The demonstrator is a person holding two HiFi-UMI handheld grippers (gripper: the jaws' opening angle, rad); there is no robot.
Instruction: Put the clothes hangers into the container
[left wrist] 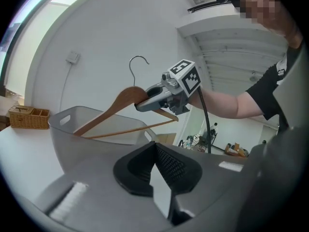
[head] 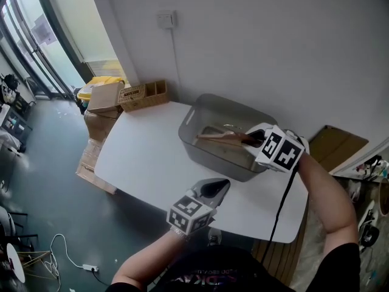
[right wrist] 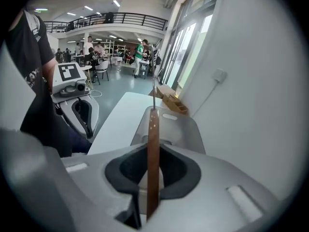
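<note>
The rounded white table (head: 146, 157) lay under both tools, and the grey plastic container (head: 214, 156) sat right below and ahead of the right gripper (right wrist: 152, 175). Its jaws were part-way closed, pinching the thin edge of one brown wooden clothes hanger (left wrist: 113, 111), whose far arm dipped past the rim while its wire hook (left wrist: 137, 64) stood up. The left gripper (left wrist: 155, 151) hovered nearer the person with its jaws together on nothing. With such a narrow pinch, I'd judge the hanger could pivot, or its hook could snag the wall on release.
</note>
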